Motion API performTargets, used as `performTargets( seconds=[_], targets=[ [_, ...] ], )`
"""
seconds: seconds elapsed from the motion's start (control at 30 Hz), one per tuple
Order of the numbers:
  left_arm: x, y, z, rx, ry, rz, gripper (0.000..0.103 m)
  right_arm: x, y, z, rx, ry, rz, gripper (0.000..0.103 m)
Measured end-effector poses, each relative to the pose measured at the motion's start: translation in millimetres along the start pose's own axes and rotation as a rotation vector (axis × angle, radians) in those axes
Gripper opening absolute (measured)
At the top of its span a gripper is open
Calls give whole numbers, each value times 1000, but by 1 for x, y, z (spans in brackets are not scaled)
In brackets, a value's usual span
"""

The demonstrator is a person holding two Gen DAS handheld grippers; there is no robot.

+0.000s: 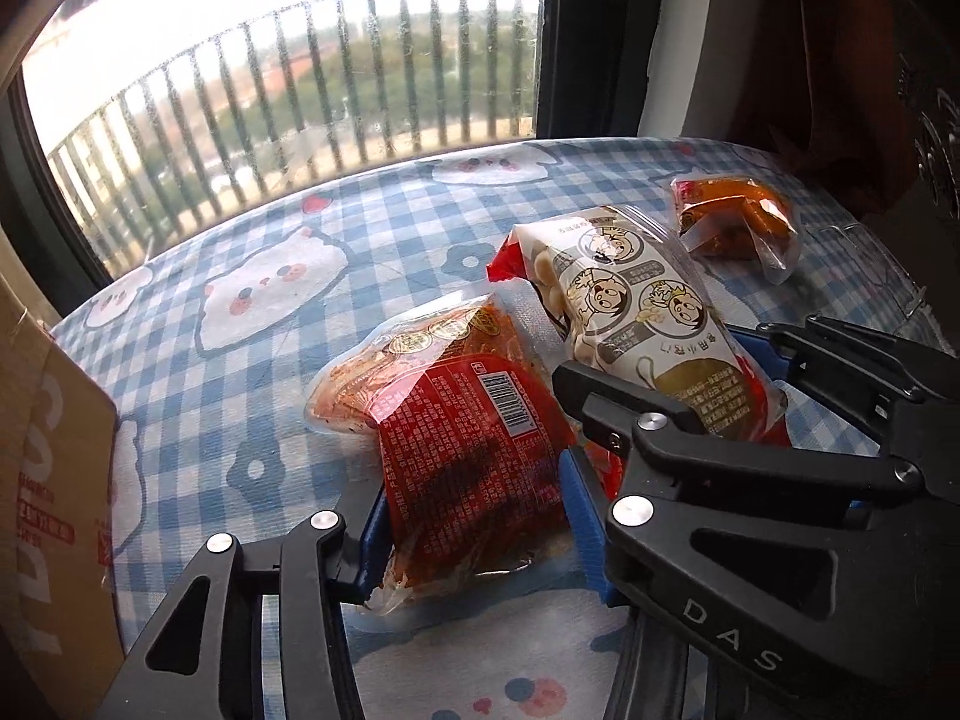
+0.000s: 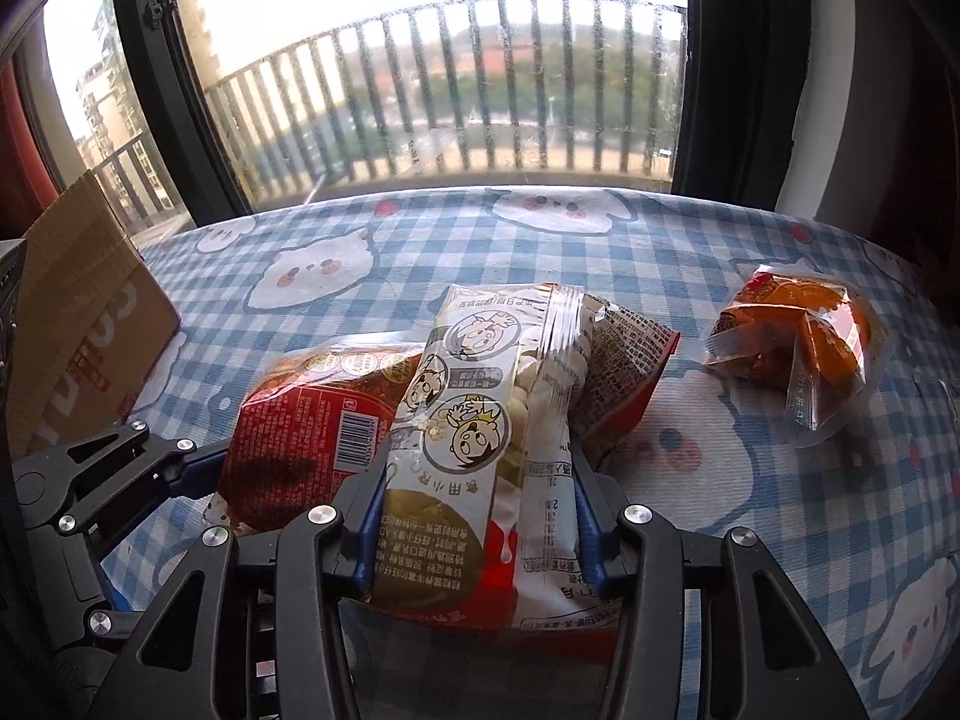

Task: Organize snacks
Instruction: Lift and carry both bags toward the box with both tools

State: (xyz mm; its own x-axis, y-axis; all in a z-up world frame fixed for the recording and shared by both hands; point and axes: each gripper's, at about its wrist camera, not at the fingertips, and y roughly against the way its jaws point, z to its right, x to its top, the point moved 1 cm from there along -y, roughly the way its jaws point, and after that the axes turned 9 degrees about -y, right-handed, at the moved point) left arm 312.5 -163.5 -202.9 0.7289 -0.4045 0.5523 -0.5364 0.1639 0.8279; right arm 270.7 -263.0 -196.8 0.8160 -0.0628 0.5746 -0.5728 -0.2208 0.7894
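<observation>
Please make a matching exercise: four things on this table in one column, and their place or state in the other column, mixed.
1. red packet
2. white cartoon packet
3. orange packet
4. cardboard box

a. lies alone, not held
b. between the left tool's fingers
c. stands at the left edge
d. between the right tool's fingers

Pairs: 1-b, 2-d, 3-a, 4-c

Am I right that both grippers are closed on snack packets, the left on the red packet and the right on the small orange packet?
Not quite: in the right wrist view, the right gripper is closed on the white cartoon packet. The small orange packet lies untouched, apart on the tablecloth. The left gripper does hold the red packet.
</observation>
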Motion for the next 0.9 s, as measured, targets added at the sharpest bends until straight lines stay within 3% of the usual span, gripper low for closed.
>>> performTargets(
  seconds=[0.2, 0.53, 0.9],
  targets=[
    [-1, 14, 3, 34, -30, 33, 31, 0, 6, -5, 46, -14, -6, 50],
    [-11, 33, -5, -1, 19, 41, 24, -5, 19, -19, 56, -21, -7, 50],
    [-23, 90, -8, 11, 28, 135, 23, -10, 68, -46, 55, -18, 80, 50]
  ],
)
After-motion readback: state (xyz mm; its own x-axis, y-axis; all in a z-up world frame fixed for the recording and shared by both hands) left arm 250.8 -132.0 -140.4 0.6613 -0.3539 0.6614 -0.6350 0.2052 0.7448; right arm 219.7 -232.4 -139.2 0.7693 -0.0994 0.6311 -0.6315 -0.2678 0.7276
